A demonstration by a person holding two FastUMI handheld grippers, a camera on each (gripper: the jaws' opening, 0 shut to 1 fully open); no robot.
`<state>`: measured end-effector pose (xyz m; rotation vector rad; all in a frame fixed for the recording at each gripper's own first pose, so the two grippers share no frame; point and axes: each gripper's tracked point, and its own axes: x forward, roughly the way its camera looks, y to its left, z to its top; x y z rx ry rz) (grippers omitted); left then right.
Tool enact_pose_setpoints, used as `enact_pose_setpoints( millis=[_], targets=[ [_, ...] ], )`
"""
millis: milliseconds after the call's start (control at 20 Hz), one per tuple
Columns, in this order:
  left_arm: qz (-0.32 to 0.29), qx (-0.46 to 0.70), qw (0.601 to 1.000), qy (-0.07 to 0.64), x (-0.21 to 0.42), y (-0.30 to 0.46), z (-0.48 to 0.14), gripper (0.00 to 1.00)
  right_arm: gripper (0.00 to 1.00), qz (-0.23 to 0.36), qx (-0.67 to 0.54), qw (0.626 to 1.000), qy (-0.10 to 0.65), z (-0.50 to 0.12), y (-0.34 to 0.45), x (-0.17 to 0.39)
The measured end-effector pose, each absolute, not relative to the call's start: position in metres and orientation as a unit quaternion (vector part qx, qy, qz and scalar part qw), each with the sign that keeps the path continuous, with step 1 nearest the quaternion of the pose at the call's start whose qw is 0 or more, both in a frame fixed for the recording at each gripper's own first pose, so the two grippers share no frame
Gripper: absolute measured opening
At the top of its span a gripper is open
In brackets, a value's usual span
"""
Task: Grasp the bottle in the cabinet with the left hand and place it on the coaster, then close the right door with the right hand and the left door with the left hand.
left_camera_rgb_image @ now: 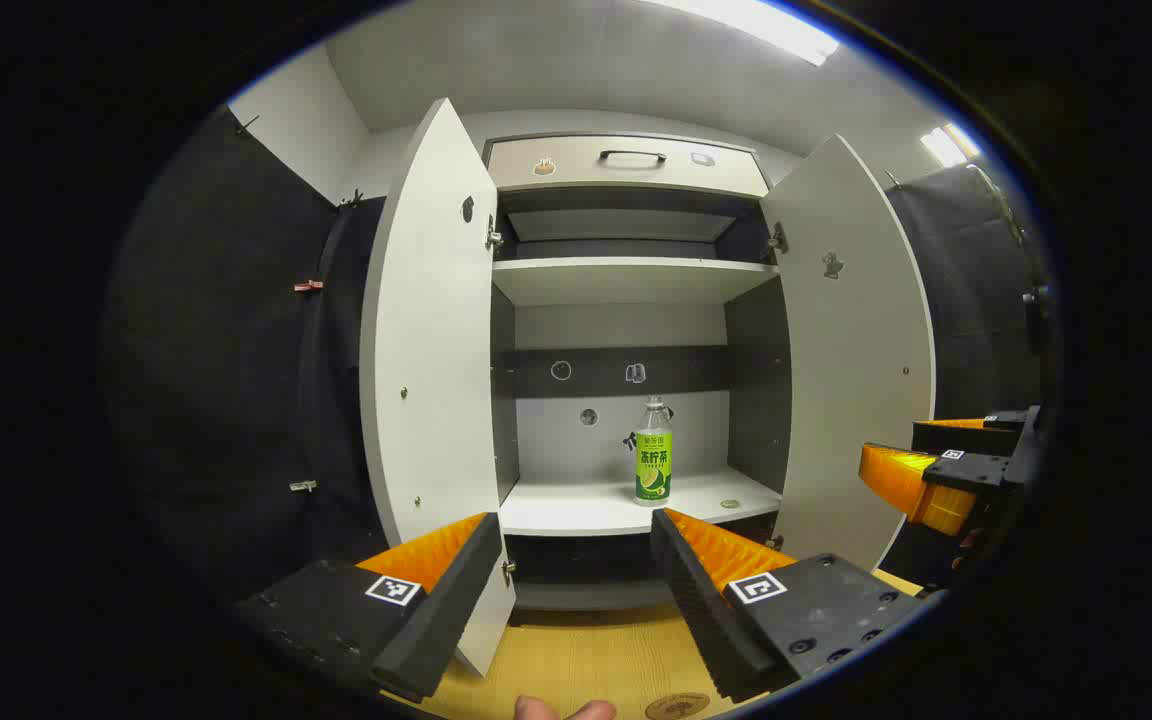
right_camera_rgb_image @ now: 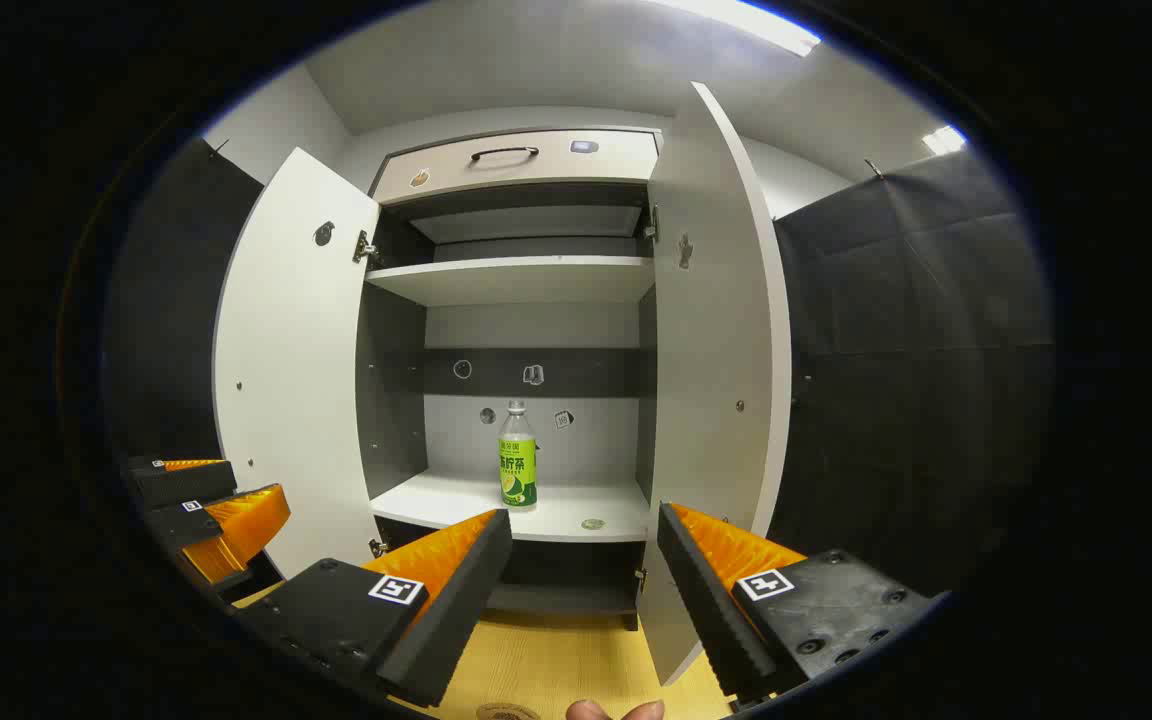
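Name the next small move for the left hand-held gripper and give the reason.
Probably ease the left hand-held gripper forward toward the bottle. Its jaws stand open and empty, well short of the cabinet, while the bottle stands upright on the lower shelf between both open doors, ungrasped.

One bottle (left_camera_rgb_image: 653, 451), two doors (left_camera_rgb_image: 429, 370), two tongs (left_camera_rgb_image: 576, 560).

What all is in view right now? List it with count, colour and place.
Clear plastic bottle with green label: 1, upright on the lower cabinet shelf.
White cabinet doors: 2, left and right, both open.
Grey drawer with dark handle: 1, top of cabinet, closed.
Round brown coaster: 1, on the yellow wooden tabletop, near edge.
Left gripper: 1, open, in front of the cabinet.
Right gripper: 1, open, beside it.
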<state>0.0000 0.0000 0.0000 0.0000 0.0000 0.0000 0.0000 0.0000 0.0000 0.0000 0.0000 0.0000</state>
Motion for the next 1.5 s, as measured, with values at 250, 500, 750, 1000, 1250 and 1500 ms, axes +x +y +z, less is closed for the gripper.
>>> enact_pose_setpoints(
  millis=[250,500,750,1000,1250,1500],
  targets=[
    [0.000,0.001,1.000,-0.002,-0.003,0.000,0.001,0.95,0.98,-0.002,0.001,1.000,0.001,0.000,-0.001,-0.001],
    [0.000,0.002,1.000,-0.003,-0.005,-0.001,0.002,0.95,0.98,-0.002,0.001,1.000,-0.001,0.001,-0.001,-0.004],
    [-0.005,0.003,1.000,-0.004,-0.002,-0.006,0.003,0.95,0.98,-0.004,0.002,1.000,-0.004,0.003,-0.003,-0.006],
    [-0.026,-0.007,1.000,0.003,0.017,-0.028,-0.001,0.95,0.97,-0.003,0.003,1.000,-0.005,0.009,-0.013,-0.013],
    [-0.054,-0.022,0.998,0.003,0.068,-0.059,-0.008,0.96,0.98,-0.002,0.013,1.000,0.000,0.012,-0.033,-0.029],
    [-0.075,-0.037,0.997,0.000,0.144,-0.088,-0.011,0.96,0.98,0.004,0.011,1.000,-0.006,0.010,-0.054,-0.041]
  ],
)
